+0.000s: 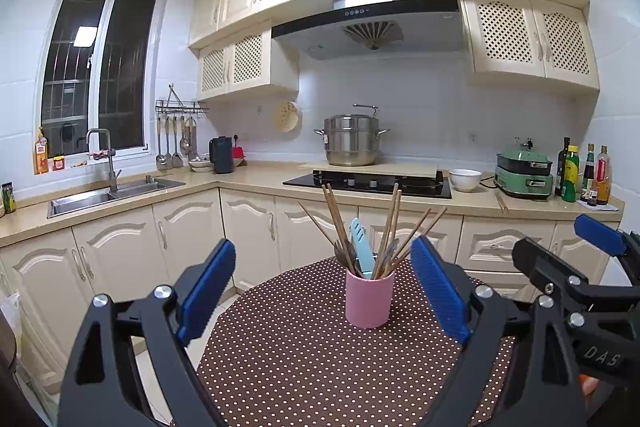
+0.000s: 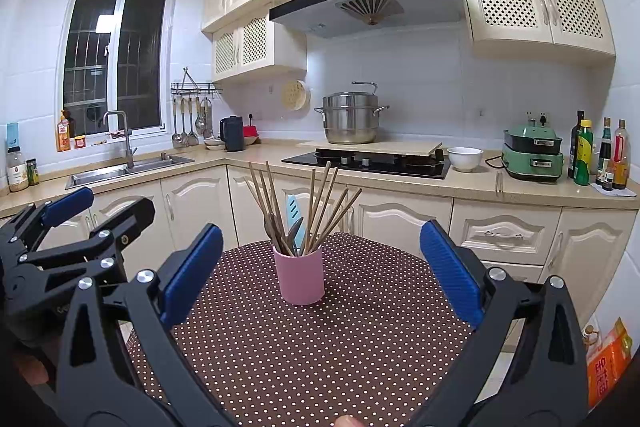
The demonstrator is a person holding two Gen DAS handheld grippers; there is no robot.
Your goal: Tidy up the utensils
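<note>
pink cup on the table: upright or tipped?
Upright. The pink cup stands on its base on the dotted tablecloth, its mouth facing up, with chopsticks and a light blue utensil sticking out the top.

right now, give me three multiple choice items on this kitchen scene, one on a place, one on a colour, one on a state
1. Where does the steel pot stand?
A. in the sink
B. on a board over the stove
C. on the dotted table

2. What colour is the cup holding the chopsticks?
A. pink
B. green
C. white

3. How are the left claw and the right claw?
A. both shut on the cup
B. left open, right shut on a chopstick
C. both open, holding nothing

Answers:
1. B, it rests on the pale board lying across the black stove.
2. A, the cup is plainly pink on the dotted table.
3. C, the blue pads stand wide apart on either side of the cup, touching nothing.
</note>
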